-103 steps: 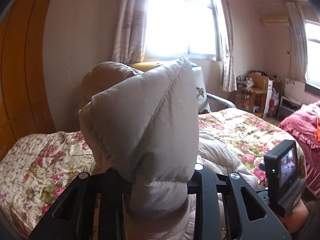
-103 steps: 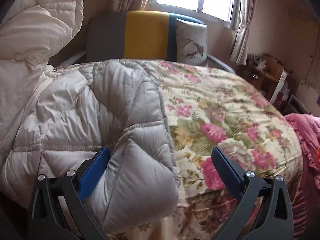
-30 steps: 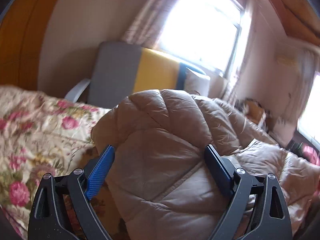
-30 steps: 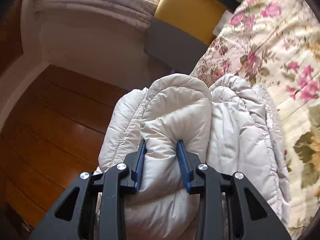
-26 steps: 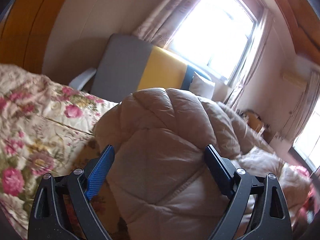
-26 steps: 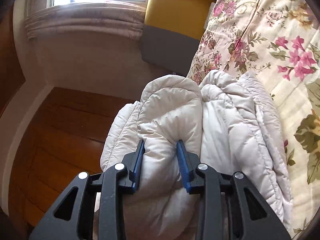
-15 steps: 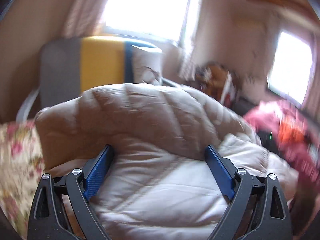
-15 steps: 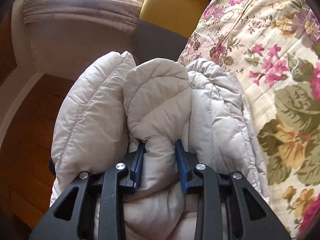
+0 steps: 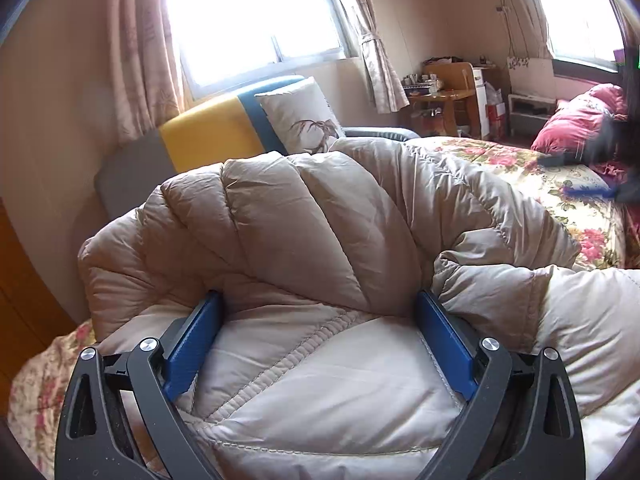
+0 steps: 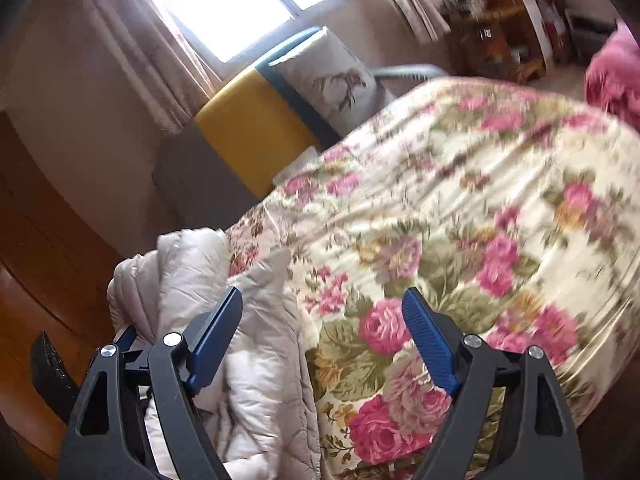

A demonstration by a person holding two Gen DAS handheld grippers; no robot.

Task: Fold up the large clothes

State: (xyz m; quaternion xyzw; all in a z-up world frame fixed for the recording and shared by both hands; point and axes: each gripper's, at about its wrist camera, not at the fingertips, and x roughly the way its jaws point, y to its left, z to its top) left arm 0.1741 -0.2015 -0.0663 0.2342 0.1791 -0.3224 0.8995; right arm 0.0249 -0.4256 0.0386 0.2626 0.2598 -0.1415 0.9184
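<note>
A beige quilted down jacket (image 9: 300, 220) lies bunched on the floral bedspread (image 9: 560, 184). My left gripper (image 9: 320, 320) stands open and wide, with a thick fold of the jacket bulging between and over its blue fingers (image 9: 192, 344). In the right wrist view my right gripper (image 10: 322, 308) is opening, its jaws far apart above the bedspread (image 10: 460, 200). The jacket (image 10: 256, 360) lies low on the left, by and under the left finger, and the pads do not press on it.
A grey, yellow and blue headboard (image 9: 208, 132) with a white pillow (image 9: 300, 116) stands under the bright window. Wooden wall panels (image 10: 48, 240) close the left side. A red quilt (image 9: 580, 120) and cluttered wooden shelves (image 9: 448, 92) lie to the far right.
My right gripper let go of the jacket fold, spread its jaws, rose and swung right over the bedspread. My left gripper rolled and shifted sideways, still wide around the jacket.
</note>
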